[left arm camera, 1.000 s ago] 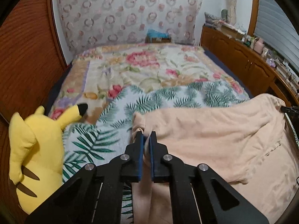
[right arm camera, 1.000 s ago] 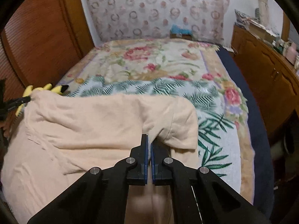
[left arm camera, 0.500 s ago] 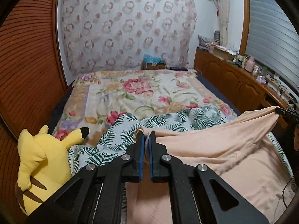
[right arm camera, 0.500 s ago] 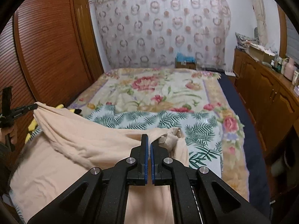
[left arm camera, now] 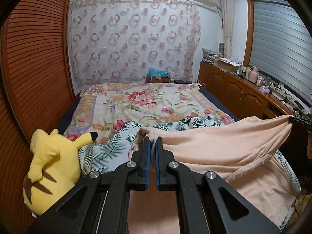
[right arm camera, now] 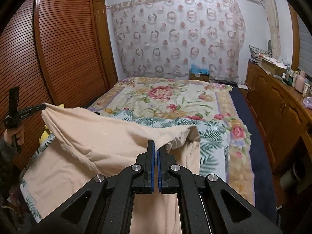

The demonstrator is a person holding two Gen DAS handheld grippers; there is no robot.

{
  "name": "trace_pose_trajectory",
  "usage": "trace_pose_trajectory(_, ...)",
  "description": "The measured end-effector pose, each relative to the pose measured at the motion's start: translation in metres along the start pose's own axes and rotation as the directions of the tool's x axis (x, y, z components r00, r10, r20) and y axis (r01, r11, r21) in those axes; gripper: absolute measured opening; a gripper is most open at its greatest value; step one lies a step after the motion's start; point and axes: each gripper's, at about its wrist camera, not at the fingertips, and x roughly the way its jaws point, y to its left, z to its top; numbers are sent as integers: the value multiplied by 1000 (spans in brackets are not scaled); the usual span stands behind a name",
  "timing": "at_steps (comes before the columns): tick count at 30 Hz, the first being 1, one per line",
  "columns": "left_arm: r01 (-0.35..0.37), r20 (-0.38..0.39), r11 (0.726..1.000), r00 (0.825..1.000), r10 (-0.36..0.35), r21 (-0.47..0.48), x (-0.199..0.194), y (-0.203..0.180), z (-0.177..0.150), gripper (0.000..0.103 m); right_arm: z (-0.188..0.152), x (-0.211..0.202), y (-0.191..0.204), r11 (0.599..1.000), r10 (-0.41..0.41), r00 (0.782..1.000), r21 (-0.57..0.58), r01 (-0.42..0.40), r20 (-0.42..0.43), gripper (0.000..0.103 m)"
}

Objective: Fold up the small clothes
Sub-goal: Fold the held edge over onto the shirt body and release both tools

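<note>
A peach garment hangs stretched between my two grippers above the near end of the bed; it also shows in the right wrist view. My left gripper is shut on its left top corner. My right gripper is shut on its right top corner. Each gripper's tip shows in the other's view: the right one at the far right, the left one at the far left. The garment's lower part rests on the bed.
The bed carries a floral blanket and a palm-leaf sheet. A yellow plush toy sits at the bed's left edge by the wooden wardrobe. A wooden sideboard with clutter runs along the right.
Both grippers have risen and tilted up, lifting the garment's top edge off the bed. The cloth now hangs taut between them instead of lying flat.
</note>
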Motion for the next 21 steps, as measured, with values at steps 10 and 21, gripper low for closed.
trace_pose_trajectory(10, -13, 1, 1000, 1000, 13, -17, -50, -1, -50, 5, -45, -49, 14, 1000, 3, 1000, 0, -3, 0, 2)
trace_pose_trajectory(21, -23, 3, 999, 1000, 24, -21, -104, -10, -82, 5, -76, -102, 24, 999, 31, 999, 34, -31, -16, 2)
